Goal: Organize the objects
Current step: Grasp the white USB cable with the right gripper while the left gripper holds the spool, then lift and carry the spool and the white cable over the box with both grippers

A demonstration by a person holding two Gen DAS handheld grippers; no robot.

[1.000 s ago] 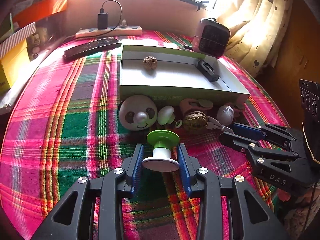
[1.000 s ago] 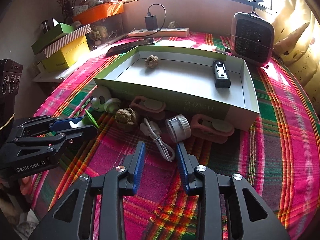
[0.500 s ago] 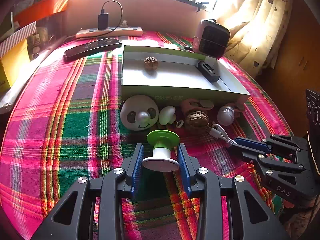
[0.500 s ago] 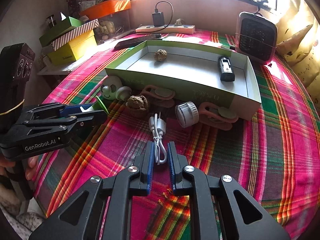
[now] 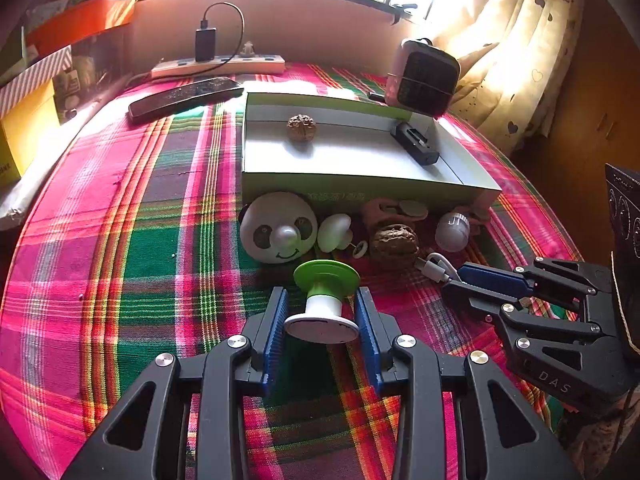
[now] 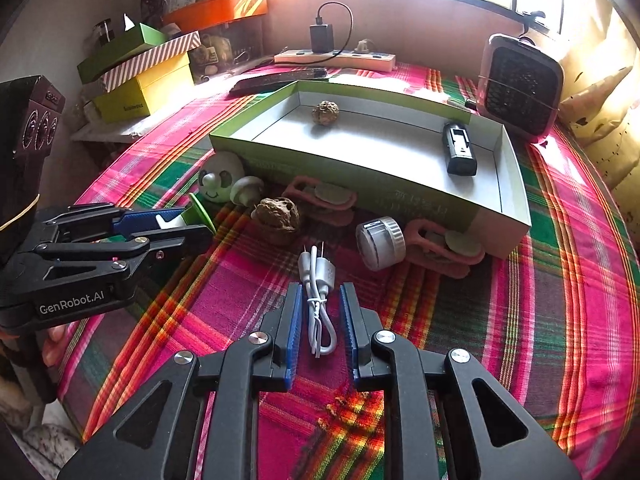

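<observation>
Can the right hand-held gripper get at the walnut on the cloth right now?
Probably not yet: the right hand-held gripper already has the white cable between its fingers. The walnut itself lies uncovered just beyond it.

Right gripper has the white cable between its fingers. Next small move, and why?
Probably raise the right gripper a little. Its jaws look closed on the bundled white cable, which lies low on the plaid cloth in front of the green box. The cable has to clear that front wall before it can go in.

Plaid-clothed table [image 5: 120, 240] bearing green box [image 5: 360, 188]
</observation>
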